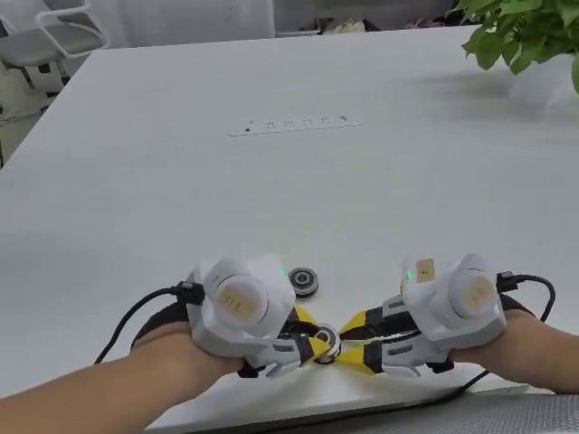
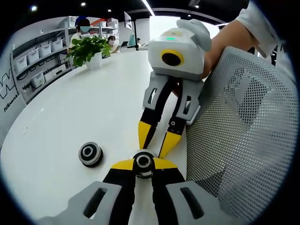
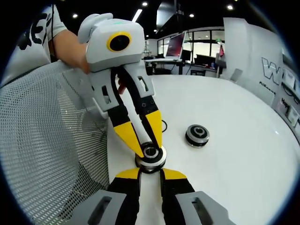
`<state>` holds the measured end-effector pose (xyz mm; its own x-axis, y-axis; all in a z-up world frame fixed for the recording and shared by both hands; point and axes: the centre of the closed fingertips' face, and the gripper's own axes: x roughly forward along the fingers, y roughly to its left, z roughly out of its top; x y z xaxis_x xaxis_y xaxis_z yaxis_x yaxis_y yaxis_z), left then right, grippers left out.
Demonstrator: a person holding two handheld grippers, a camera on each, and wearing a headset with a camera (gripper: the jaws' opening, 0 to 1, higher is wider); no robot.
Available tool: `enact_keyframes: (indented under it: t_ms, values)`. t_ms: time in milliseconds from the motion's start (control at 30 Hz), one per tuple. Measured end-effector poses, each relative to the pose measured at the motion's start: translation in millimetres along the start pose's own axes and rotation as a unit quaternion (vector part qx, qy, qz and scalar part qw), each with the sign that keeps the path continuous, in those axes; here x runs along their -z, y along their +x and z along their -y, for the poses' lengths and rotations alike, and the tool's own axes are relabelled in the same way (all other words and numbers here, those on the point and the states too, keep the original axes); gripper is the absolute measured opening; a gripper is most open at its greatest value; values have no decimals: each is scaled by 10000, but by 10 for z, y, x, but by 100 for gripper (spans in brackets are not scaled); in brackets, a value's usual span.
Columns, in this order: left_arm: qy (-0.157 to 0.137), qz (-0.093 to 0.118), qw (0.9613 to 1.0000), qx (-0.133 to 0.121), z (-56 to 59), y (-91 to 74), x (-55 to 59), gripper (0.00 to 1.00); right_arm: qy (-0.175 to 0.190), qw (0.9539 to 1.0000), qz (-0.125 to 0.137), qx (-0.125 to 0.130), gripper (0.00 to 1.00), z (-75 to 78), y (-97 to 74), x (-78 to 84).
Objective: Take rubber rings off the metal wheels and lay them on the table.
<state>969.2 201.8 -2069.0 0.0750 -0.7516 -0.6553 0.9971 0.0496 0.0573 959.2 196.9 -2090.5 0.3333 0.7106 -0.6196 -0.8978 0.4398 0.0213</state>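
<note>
wheel (image 3: 151,157) clamped in left gripper (image 2: 143,165); right gripper (image 3: 151,174) at opposite side

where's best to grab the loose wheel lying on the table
Across its black rubber rim, coming straight down from above, I'd say. The loose wheel lies flat on the table, hub up, so opposite sides of the round rim stand open to a tool, with nothing touching it.

Large dark letters beginning "W" are seen on the wall panel (image 3: 275,70) beside the table (image 3: 234,117), right gripper view (rest cut off). Lettering on the low wall (image 2: 10,101) beside the table is illegible. Printed marks (image 1: 294,124) mid-table are too small.
</note>
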Motion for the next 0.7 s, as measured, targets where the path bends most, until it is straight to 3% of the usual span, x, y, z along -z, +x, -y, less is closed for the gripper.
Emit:
enact_keyframes:
  t_ms: [267,700]
  values:
    - [-16,6,10000,-12,2,-2,1,8,558,9984,84,-103,12,4,-12,-4]
    - [-36,-1,10000,-39,1,-5,3,8,818,9964,82,-181,11,-6,-3,-36]
